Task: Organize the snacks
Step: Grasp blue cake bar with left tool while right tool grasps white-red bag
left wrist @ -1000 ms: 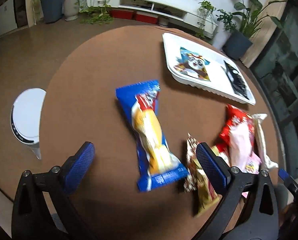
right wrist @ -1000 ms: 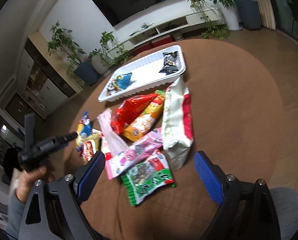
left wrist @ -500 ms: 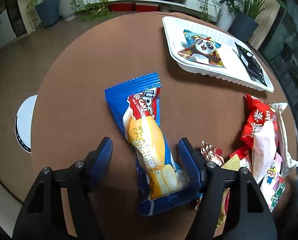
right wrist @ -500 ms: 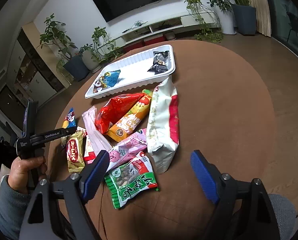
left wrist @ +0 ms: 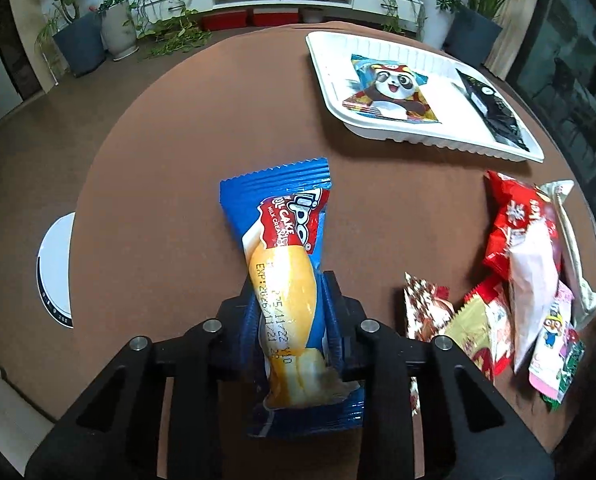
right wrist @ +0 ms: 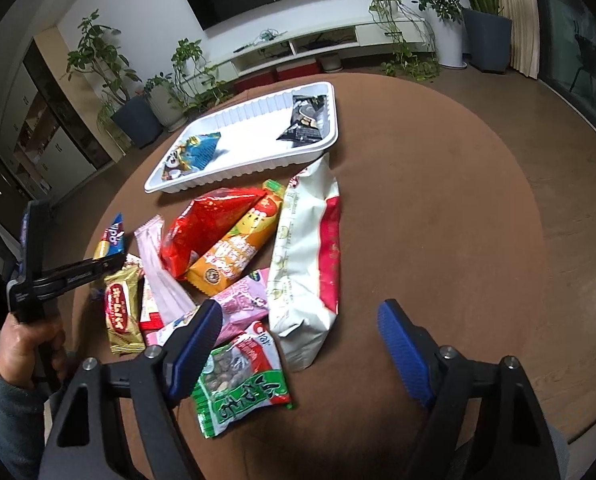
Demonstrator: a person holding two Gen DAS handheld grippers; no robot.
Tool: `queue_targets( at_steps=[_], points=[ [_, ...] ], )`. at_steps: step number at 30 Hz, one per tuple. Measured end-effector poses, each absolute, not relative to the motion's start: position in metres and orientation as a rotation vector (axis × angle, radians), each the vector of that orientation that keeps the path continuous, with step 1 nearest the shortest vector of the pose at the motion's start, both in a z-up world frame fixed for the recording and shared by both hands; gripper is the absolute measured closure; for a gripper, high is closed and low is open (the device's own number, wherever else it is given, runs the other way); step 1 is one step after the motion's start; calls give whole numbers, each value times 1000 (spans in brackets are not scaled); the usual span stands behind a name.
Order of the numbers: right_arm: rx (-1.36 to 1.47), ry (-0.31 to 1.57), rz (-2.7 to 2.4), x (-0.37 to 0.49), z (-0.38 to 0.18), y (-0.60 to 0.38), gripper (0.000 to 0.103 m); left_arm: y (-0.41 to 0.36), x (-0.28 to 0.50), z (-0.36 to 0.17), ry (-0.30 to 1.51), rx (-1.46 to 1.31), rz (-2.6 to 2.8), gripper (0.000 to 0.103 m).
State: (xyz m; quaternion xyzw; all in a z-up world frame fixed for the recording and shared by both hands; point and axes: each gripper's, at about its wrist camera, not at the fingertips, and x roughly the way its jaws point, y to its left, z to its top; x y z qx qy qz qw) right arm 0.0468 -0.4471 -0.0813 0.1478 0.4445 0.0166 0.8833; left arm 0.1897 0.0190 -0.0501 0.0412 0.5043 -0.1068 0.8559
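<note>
A blue cake packet [left wrist: 281, 220] lies lengthwise on the round brown table [left wrist: 157, 200]. My left gripper [left wrist: 291, 300] is closing on its near half, and both blue pads press the packet's sides. From the right wrist view the same packet [right wrist: 111, 236] shows at the far left under the left gripper [right wrist: 111, 262]. My right gripper [right wrist: 300, 312] hovers over the snack pile with its jaws closing slowly and nothing gripped. A green nut packet [right wrist: 241, 384] and the end of a white bag [right wrist: 306, 248] lie below it. The white tray [left wrist: 330, 68] holds a panda packet [left wrist: 390, 88] and a black packet [left wrist: 494, 116].
The pile also has a red bag [right wrist: 205, 224], an orange packet [right wrist: 237, 248], pink packets [right wrist: 237, 304] and a gold bar [right wrist: 119, 308]. A person's hand [right wrist: 29, 336] holds the left tool. A white round object [left wrist: 55, 272] stands on the floor left of the table.
My left gripper came down over the blue cake packet and its jaws went from wide apart to pressing its sides. The right gripper drifted slightly over the pile, jaws a little narrower.
</note>
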Motion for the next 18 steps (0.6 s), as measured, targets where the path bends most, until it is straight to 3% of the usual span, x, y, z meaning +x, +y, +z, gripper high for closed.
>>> queue_targets(
  at_steps=[10, 18],
  points=[
    [199, 993, 38, 79, -88, -443, 27, 28, 154, -47, 1059, -20, -334, 78],
    [144, 1085, 53, 113, -108, -435, 44, 38, 143, -51, 1068, -63, -353, 79]
  ],
)
